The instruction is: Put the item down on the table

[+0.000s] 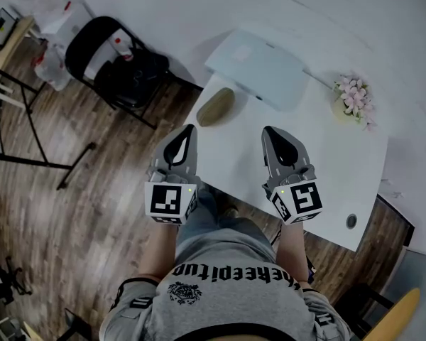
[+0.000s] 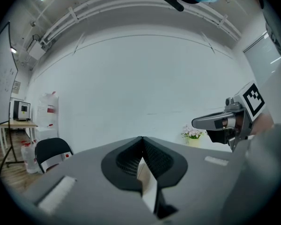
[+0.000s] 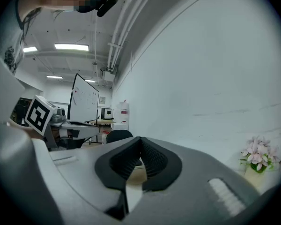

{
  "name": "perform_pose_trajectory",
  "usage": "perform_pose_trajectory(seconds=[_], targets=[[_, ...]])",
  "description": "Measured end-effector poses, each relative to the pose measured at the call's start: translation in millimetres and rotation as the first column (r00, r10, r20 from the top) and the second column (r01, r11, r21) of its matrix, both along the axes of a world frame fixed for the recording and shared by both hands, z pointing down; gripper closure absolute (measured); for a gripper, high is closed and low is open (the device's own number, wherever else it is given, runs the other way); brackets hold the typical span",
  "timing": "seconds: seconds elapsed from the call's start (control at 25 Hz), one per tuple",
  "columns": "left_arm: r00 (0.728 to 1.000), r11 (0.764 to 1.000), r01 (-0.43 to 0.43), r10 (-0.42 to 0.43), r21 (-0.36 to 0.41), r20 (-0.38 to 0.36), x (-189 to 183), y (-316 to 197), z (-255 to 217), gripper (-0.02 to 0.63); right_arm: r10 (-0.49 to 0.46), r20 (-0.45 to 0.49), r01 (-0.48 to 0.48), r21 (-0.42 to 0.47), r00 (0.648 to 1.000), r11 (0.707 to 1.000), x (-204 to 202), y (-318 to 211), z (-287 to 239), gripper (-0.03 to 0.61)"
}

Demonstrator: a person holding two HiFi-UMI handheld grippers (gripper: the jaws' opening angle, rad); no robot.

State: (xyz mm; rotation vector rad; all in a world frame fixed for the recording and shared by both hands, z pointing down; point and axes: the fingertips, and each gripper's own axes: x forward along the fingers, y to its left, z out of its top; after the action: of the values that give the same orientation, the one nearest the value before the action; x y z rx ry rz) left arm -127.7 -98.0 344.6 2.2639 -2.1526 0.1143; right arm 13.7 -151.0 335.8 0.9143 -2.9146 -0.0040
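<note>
The oval item (image 1: 216, 106), seemingly already on the bench (image 1: 334, 155), lies just above the left gripper (image 1: 189, 129), long axis slanting toward upper right. The right gripper (image 1: 268, 131) is farther. Both are clenched and empty.

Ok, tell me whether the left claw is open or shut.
Shut. In the left gripper view the left claw has its jaw tips touching, with nothing held between them.

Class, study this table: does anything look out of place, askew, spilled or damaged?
Nothing spilled or broken. The brown oval item lies close to the table's left edge, and the pale flat case sits askew at the far corner.
</note>
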Motion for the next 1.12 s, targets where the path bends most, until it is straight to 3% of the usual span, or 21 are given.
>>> perform_pose_trajectory(seconds=[1.12], targets=[[0.995,0.99,0.094,-0.095,0.108,0.003,27,62,-42,0.6,-0.07,0.029,0.068,0.066,0.997,0.995,27,43,-20,0.578]])
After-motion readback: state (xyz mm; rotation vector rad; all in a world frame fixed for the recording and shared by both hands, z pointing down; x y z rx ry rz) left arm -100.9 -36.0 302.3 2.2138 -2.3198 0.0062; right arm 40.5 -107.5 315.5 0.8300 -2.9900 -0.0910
